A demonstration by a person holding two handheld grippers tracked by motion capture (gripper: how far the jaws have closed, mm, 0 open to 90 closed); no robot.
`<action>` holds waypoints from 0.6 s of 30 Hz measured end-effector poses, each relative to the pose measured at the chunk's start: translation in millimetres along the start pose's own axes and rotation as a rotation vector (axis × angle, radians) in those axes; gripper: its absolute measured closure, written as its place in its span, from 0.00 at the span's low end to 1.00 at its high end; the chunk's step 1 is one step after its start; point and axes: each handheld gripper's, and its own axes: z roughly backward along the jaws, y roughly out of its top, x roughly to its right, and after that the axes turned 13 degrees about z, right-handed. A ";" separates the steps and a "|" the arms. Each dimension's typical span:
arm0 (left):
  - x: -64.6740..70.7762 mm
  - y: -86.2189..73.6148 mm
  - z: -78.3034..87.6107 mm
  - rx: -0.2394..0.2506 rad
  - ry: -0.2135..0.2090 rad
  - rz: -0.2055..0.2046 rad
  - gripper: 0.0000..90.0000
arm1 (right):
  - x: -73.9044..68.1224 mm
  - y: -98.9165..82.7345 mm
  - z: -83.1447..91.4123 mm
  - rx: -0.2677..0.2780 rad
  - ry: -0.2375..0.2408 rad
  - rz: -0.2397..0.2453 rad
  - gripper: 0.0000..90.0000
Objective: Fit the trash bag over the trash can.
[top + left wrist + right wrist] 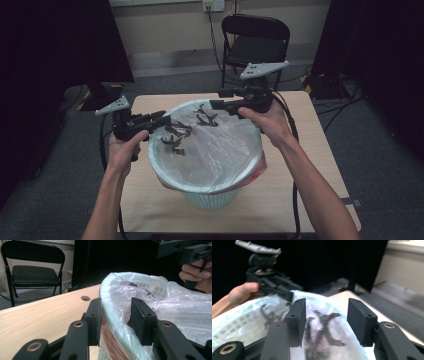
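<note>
Two grippers are working at a pale bin point(210, 197) lined with a clear plastic bag point(225, 145), standing mid-table point(310, 165); the left gripper point(116, 315) is straddling the bin's left rim, jaws partly apart with the bag's folded edge between them, whether pressing I cannot tell; the right gripper point(325, 322) is hovering over the far rim, jaws apart and holding nothing.
</note>
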 end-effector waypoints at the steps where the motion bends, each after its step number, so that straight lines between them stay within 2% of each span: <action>1: -0.7 0.3 -1.0 0.001 -0.003 0.001 0.69 | -1.9 1.7 -3.8 -0.014 0.009 0.010 0.56; 3: -1.5 1.3 -3.2 0.001 -0.005 0.004 0.70 | -5.7 6.1 -13.0 -0.038 0.035 0.019 0.58; 8: -0.9 3.5 -8.5 -0.002 -0.003 0.003 0.72 | -14.4 14.6 -45.0 -0.121 0.153 0.026 0.60; 9: -0.7 3.9 -9.2 -0.004 -0.001 0.001 0.72 | -16.3 14.3 -53.5 -0.144 0.184 0.013 0.60; 11: -1.0 3.8 -10.0 -0.002 0.000 0.003 0.72 | -21.7 11.0 -72.6 -0.213 0.250 0.030 0.60; 13: -1.1 3.5 -9.8 -0.009 -0.003 0.003 0.71 | -24.7 7.1 -85.7 -0.260 0.261 0.034 0.58; 14: -1.3 3.6 -9.6 -0.009 -0.004 0.003 0.71 | -26.3 4.6 -94.1 -0.304 0.260 0.041 0.55; 16: -1.5 3.7 -8.7 -0.008 -0.004 0.001 0.69 | -30.2 0.5 -104.9 -0.359 0.244 0.056 0.48; 18: -2.7 3.5 -6.7 -0.008 0.005 0.009 0.65 | -32.3 -4.3 -111.6 -0.398 0.239 0.071 0.45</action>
